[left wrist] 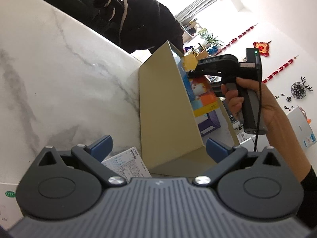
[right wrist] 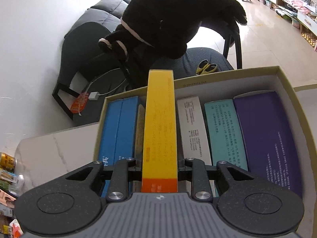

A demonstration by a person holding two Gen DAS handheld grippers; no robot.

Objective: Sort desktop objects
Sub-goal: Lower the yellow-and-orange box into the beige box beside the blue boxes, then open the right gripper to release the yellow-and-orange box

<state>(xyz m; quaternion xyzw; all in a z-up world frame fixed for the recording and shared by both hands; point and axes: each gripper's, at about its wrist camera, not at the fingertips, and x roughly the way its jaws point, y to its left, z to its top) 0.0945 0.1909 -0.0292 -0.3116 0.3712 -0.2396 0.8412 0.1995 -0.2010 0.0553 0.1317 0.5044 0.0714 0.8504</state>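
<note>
Left gripper (left wrist: 158, 148): jaws released and standing wide, nothing between the blue pads. It sits low over the white marble worktop (left wrist: 59, 69), with a printed white packet (left wrist: 126, 163) lying just beyond the left pad and the near corner of the tan cardboard box (left wrist: 164, 107) just ahead of the right pad.

Right gripper (right wrist: 160, 163): jaws clenched on a tall yellow box (right wrist: 160, 119) with an orange end, gripped across its narrow faces. The yellow box stands on edge inside the cardboard box (right wrist: 285, 83), between the blue boxes and the white box, with its far end rising above the cardboard rim. In the left wrist view the person's hand (left wrist: 255, 103) holds this gripper (left wrist: 190, 72) by its pistol handle, the jaws reaching over the box's open side.

Contents of the cardboard box, left to right in the right wrist view, all standing on edge in one row:
- blue boxes (right wrist: 118, 130): two, side by side
- a thin pale item behind them, only partly visible
- yellow box: one, held
- white box (right wrist: 193, 127): one
- teal box (right wrist: 223, 130): one
- purple box (right wrist: 267, 138): one
</note>
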